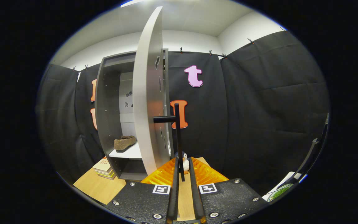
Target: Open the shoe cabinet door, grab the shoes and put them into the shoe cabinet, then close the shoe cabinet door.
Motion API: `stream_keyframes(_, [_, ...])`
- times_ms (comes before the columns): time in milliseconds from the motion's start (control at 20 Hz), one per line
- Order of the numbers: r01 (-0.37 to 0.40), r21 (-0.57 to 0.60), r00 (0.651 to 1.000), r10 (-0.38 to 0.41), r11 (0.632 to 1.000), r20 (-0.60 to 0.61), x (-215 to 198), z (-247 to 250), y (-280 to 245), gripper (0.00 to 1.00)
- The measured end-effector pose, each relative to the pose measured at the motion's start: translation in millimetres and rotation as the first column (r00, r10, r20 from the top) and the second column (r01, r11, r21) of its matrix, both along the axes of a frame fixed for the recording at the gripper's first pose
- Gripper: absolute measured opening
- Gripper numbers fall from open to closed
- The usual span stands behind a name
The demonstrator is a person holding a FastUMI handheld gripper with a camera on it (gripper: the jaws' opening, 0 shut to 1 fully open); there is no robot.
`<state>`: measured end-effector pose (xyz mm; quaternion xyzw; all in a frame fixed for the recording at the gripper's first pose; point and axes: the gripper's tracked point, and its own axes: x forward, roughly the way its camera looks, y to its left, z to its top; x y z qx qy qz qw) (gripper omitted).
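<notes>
- Wooden worktop [99, 186] carries a short stack of books [104, 168], which lies at the foot of the shoe cabinet, on its left side.
- Grey shoe cabinet [107, 102] stands upright on the worktop against the black cloth wall; its interior is open to view, with a pale shelf [126, 153] in its lower part.
- One brown shoe [124, 142] rests on that shelf, inside the cabinet, toe pointing right toward the door.
- Cabinet door [148, 93] is swung wide open and is seen almost edge-on, just right of the shoe and ahead of the claw.
- Black bar handle [177, 137] stands off the door's outer face on a short stub; its lower end reaches down between the two fingers.
- Claw [183, 174] has its fingers drawn close together, one on each side of the handle's lower end; whether both press on it cannot be told.
- Small white figurine [185, 161] sits just beyond the fingertips, partly hidden by the handle.
</notes>
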<state>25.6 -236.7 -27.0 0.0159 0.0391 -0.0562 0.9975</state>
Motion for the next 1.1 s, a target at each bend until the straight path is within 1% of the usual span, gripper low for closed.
stream_keyframes(200, [0.055, 0.000, 0.998, -0.055, 0.998, 0.008, -12.7, 4.2, -17.9, 0.19])
stream_keyframes(450, [0.072, -0.007, 0.997, -0.072, 0.997, 0.001, -24.2, 4.3, -21.6, 0.19])
stream_keyframes(850, [0.046, -0.017, 0.999, -0.046, 0.999, -0.007, -38.1, 5.3, 16.0, 0.19])
stream_keyframes(1100, [0.005, -0.004, 0.999, -0.005, 1.000, -0.042, -44.3, -13.8, 57.8, 0.19])
